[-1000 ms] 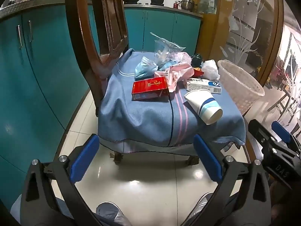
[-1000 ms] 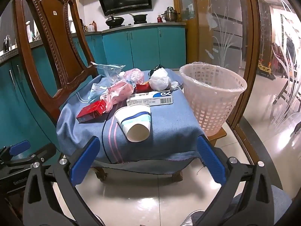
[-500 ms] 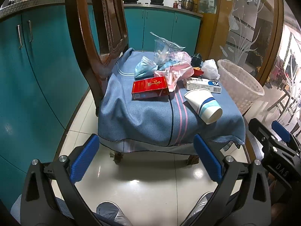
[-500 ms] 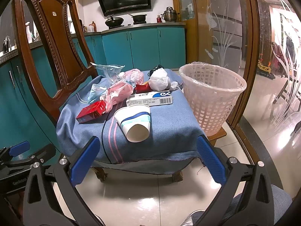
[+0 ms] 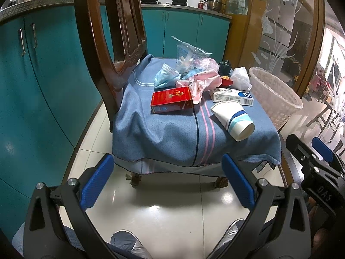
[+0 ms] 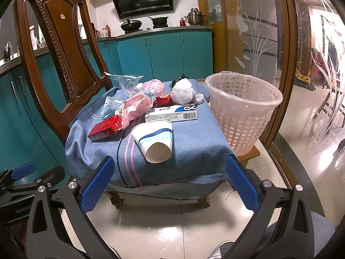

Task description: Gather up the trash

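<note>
- The trash lies on the chair [image 6: 64, 49] seat, on a blue cloth [image 6: 194, 133], in the middle of both views.
- A paper cup [image 6: 154, 140] lies on its side at the front of the cloth, its bottom end turned to my right camera.
- Just behind the cup is a long white box [image 6: 172, 113], and at the left of it a red pack [image 5: 171, 99].
- Behind these is a heap: a pink bag [image 6: 135, 105] touching the red pack, a light blue mask [image 5: 166, 77], a clear bag [image 5: 187, 54], a white bag [image 6: 182, 91] and something black [image 5: 224, 68] that I cannot name.
- The basket [image 6: 243, 108], white with a clear liner, stands just beside the seat, at the right of center in my right view. I cannot see any trash in it from here.
- My left gripper [image 5: 167, 185] is wide apart and holds nothing; it hangs low in the frame, before the seat, well apart from the trash.
- My right gripper [image 6: 169, 185] is also wide and holds nothing, at the bottom of its frame, before the cup.
- Below both grippers is a shiny tile floor [image 6: 155, 222], and my knees show at the bottom edge.
- Teal cabinets [image 6: 163, 54] fill the background.
</note>
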The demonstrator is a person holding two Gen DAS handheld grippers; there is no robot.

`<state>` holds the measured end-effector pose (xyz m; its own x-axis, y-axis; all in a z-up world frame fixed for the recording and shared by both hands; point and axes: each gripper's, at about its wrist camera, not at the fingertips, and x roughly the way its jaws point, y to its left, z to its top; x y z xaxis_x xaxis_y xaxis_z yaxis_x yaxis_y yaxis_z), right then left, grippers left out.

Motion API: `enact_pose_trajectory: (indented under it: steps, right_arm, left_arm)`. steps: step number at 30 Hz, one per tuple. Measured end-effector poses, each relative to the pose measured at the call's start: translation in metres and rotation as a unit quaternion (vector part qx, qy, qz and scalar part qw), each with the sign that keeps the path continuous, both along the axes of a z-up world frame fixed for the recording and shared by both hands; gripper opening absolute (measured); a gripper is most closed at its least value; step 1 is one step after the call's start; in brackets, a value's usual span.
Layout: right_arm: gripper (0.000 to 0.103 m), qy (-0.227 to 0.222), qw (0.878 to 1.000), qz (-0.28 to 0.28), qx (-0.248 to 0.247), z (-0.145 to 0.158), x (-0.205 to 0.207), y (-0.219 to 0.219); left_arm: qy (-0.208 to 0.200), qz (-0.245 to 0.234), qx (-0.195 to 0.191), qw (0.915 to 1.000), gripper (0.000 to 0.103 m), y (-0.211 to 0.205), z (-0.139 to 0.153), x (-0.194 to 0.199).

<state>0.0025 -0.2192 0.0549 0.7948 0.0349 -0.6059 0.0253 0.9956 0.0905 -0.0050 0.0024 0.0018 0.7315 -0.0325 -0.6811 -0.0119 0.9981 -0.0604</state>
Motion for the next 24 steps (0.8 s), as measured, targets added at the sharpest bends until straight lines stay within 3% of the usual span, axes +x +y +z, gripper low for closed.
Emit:
enact_pose_trajectory:
  steps: [24]
  right_arm:
    - [0.101,0.000,1.000,0.001,0.001,-0.0001,0.0002,-0.0008]
  left_arm:
    - [0.005,0.002,0.000,1.0000,0.100,0.0009,-0.0044,0.0002]
